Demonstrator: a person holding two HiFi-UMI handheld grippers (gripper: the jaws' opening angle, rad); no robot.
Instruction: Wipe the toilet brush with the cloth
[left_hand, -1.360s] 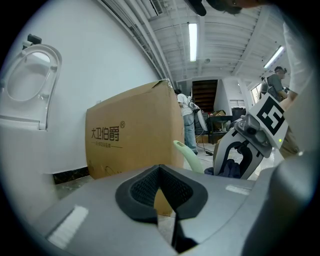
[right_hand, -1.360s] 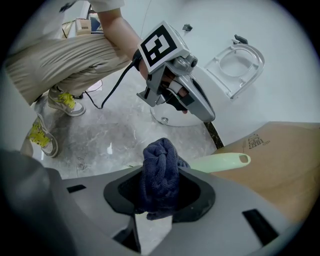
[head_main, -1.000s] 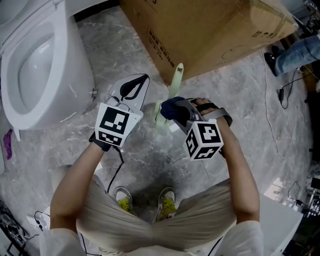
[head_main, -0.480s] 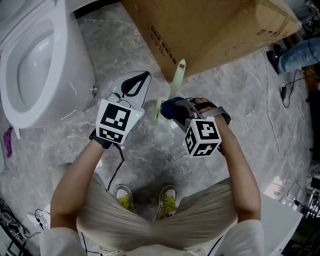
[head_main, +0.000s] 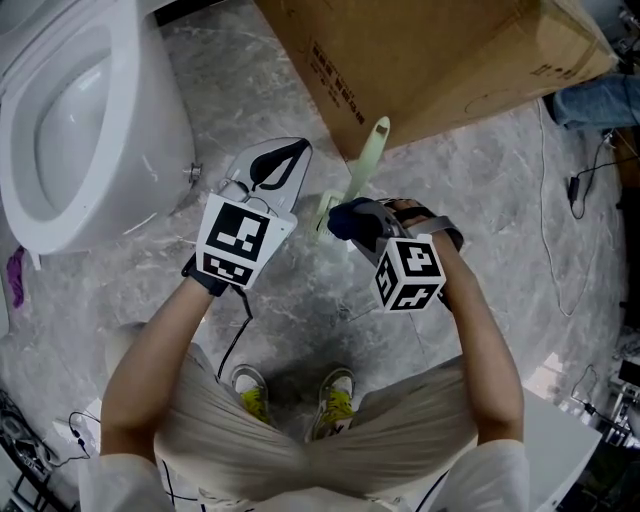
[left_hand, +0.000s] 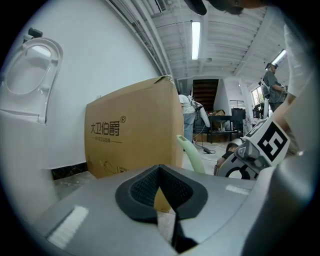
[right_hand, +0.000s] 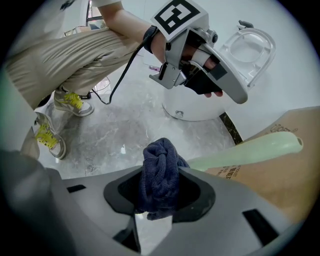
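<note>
Right gripper (right_hand: 156, 197): jaws clamped on a bunched dark blue cloth (right_hand: 159, 172). Wad of cloth protruding forward past the jaw tips and lying against the lower part of the toilet brush (right_hand: 250, 150). Head view: right gripper (head_main: 352, 222) at centre frame, marker cube facing the camera, cloth (head_main: 343, 215) on the near side of the brush handle.

Toilet brush (head_main: 362, 168): pale green, handle tilted. Upper end, pierced by a small hole, pointing toward the lower edge of the cardboard box (head_main: 450, 60). Lower end down near the floor (head_main: 490, 200), partly hidden behind the cloth and gripper. Holder at the lower end: cannot tell.

Left gripper (left_hand: 160, 189): jaws together, nothing held between them, only a thin wedge of gap visible at the pads. Head view: left gripper (head_main: 283, 160) to the left of the brush handle, near it but apart from it, tips aimed toward the box.

Surroundings:
- White toilet (head_main: 90, 110) at upper left, lid raised, just beyond the left gripper.
- Grey marbled floor under everything.
- Brown cardboard box with printed characters on its side, standing behind the brush.
- Yellow-green shoes (head_main: 338, 398) below the two grippers in the head view.
- Thin cable (head_main: 548, 240) lying on the floor at right, well apart from the brush.
</note>
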